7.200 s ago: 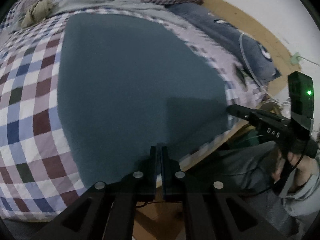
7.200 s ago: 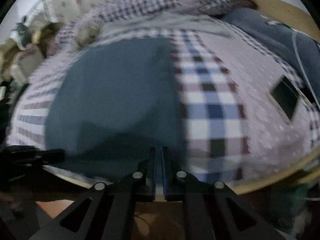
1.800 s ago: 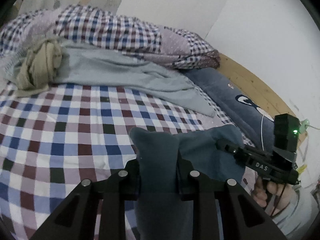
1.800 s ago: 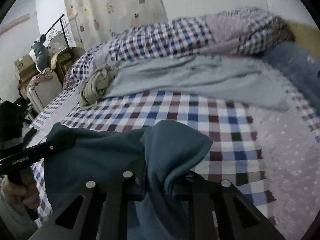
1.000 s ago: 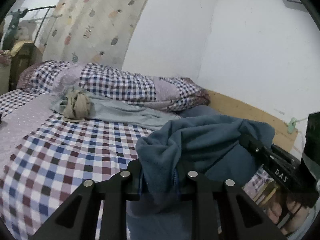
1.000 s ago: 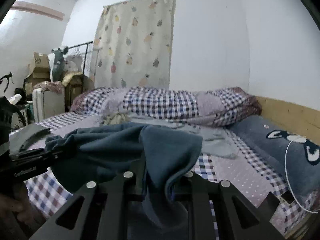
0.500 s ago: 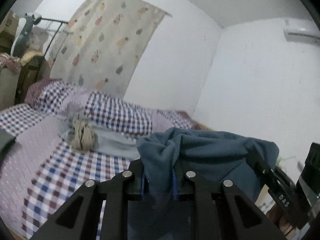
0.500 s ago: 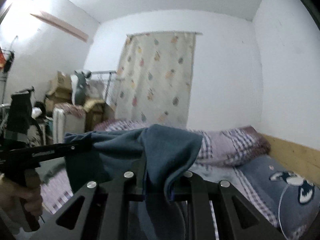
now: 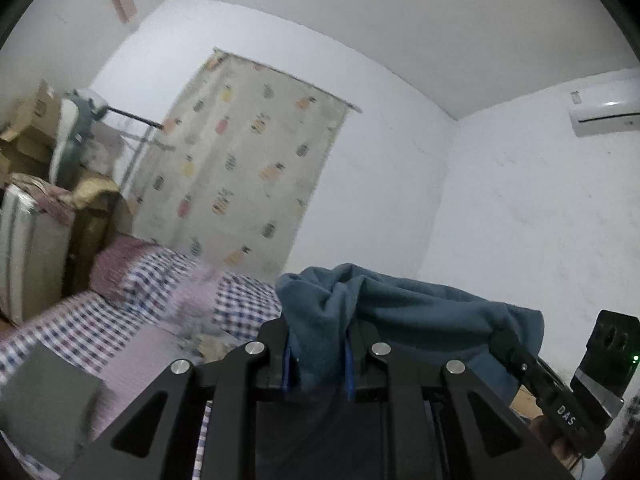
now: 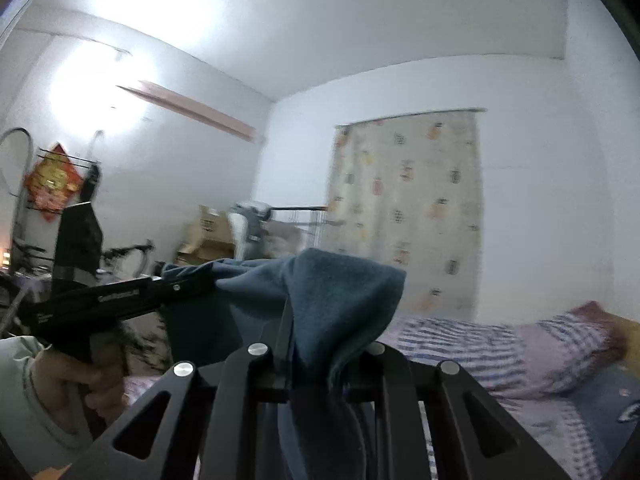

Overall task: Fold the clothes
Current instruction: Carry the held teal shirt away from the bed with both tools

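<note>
A dark teal fleece garment [image 9: 404,300] is lifted off the bed and stretched between both grippers. In the left wrist view my left gripper [image 9: 318,356] is shut on a bunched corner of it. The right gripper [image 9: 500,336] enters from the right, clamped on the other corner. In the right wrist view the right gripper [image 10: 316,360] is shut on a fold of the garment [image 10: 344,288], which drapes over its fingers. The left gripper [image 10: 200,282] comes in from the left, held by a hand [image 10: 68,376]. The garment's lower part hangs out of sight.
The bed with its checked cover [image 9: 120,316] lies low in view, with a checked pillow [image 10: 560,340] and a dark blue pillow [image 10: 600,400]. A fruit-print curtain [image 9: 248,184] hangs behind. Boxes and a clothes rack [image 9: 36,144] stand at the left. A grey flat object [image 9: 44,396] sits nearby.
Both grippers have risen and tilted upward with the garment still clamped. The bed has dropped low in both views; walls and ceiling now fill them.
</note>
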Tool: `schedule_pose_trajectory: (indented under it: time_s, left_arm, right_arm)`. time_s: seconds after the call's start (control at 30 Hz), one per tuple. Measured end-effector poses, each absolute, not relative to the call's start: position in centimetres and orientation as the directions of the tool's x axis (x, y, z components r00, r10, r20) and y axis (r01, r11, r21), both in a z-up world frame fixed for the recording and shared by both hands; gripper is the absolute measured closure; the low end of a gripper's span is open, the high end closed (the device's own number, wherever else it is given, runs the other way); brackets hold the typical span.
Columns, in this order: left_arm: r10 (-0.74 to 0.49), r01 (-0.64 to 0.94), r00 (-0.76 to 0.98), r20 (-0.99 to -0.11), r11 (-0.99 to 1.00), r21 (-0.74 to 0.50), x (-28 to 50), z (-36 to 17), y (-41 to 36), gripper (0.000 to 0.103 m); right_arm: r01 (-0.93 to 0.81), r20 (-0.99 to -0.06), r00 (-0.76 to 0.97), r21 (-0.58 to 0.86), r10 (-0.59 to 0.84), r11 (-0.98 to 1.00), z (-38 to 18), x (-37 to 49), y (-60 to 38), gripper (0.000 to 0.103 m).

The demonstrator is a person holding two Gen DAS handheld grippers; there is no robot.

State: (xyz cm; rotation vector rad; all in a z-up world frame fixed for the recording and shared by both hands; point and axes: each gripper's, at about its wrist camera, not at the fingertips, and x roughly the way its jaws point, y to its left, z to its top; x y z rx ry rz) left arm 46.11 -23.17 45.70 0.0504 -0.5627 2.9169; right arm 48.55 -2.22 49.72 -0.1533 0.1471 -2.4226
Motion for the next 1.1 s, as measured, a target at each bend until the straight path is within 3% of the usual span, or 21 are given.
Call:
schedule_pose_trajectory:
  time_s: [0.33, 0.53, 0.8, 1.1]
  left_arm:
    - [-0.09, 0.069, -0.995, 0.046, -0.939, -0.337, 51.4, 48.0, -36.8, 0.084]
    - [-0.205, 0.198, -0.979, -0.017, -0.913, -0.357, 51.7, 45.1, -44.6, 0.084]
    - [-0.306, 0.346, -0.938, -0.161, -0.831, -0.436, 49.9, 35.7, -53.8, 0.085]
    - [-0.315, 0.43, -0.897, -0.311, -0.786, -0.444, 40.5, 27.0, -62.2, 0.085]
  right_arm:
    - [0.821, 0.014, -0.56, -0.127, -0.828, -0.557, 50.3, 48.1, -17.9, 0.088]
    - [0.881, -0.051, -0.469, -0.101, -0.882, -0.462, 47.3, 46.6, -27.1, 0.088]
    - [0.92, -0.205, -0.391, -0.047, -0.897, -0.39, 38.8, 43.1, -37.5, 0.088]
    - [0.907, -0.366, -0.377, 0.038, -0.851, -0.419, 29.9, 35.1, -46.3, 0.088]
